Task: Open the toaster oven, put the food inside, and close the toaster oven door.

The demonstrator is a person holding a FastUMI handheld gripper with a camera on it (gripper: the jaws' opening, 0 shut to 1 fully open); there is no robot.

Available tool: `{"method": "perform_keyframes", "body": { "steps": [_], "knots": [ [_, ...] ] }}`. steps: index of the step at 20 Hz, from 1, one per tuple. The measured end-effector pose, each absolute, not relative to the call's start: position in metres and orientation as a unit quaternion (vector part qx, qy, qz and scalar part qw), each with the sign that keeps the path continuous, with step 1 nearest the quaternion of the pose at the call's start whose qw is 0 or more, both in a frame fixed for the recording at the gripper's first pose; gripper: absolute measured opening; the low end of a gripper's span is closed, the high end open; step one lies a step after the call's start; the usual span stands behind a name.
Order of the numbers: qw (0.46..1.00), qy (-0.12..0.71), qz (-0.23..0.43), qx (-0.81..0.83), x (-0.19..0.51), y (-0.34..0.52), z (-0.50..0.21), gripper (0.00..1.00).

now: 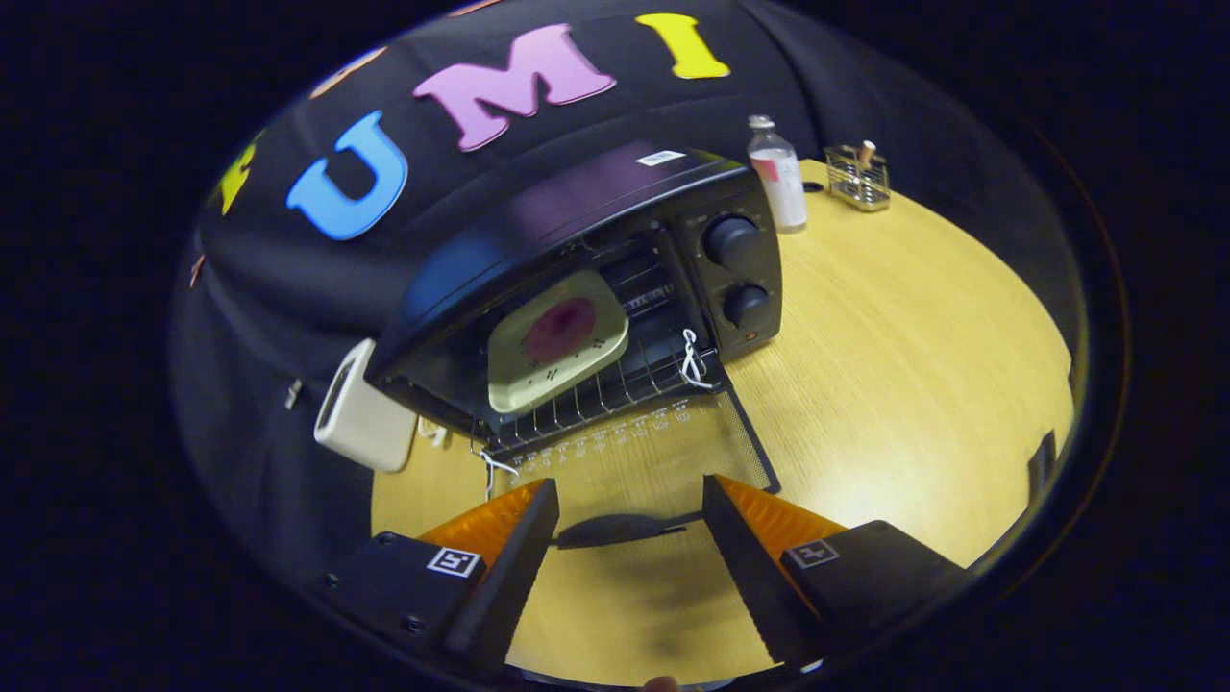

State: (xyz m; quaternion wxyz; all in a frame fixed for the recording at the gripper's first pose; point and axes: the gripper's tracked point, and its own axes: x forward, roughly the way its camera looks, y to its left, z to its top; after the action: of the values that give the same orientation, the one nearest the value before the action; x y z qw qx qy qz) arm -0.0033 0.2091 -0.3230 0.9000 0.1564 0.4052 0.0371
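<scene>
A black toaster oven (pixel 577 269) stands on the wooden table with its glass door (pixel 634 461) folded down flat toward me. Inside, on the wire rack (pixel 615 389), sits a pale square plate (pixel 557 341) with a dark reddish piece of food (pixel 559 329) on it. My gripper (pixel 629 524) hovers in front of the lowered door, open, with nothing between its fingers. The door's dark handle (pixel 615 529) lies between the fingertips, untouched by either. Two knobs (pixel 732 240) are on the oven's right panel.
A clear bottle (pixel 778 178) and a small wire basket (pixel 858 178) stand behind the oven to the right. A white box-like device (pixel 360 408) sits by the oven's left side. Bare wooden table (pixel 913 365) stretches to the right.
</scene>
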Motion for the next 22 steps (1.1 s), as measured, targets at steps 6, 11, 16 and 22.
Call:
{"method": "perform_keyframes", "body": {
  "steps": [6,11,16,22],
  "knots": [
    [0.893,0.443,0.074,0.041,-0.048,0.222,-0.352,0.99],
    [0.865,0.494,0.078,0.027,-0.071,0.239,-0.388,0.99],
    [0.85,0.523,0.065,0.004,-0.075,0.242,-0.422,1.0],
    [0.853,0.521,0.037,-0.002,-0.057,0.242,-0.434,0.99]
  ]
}}
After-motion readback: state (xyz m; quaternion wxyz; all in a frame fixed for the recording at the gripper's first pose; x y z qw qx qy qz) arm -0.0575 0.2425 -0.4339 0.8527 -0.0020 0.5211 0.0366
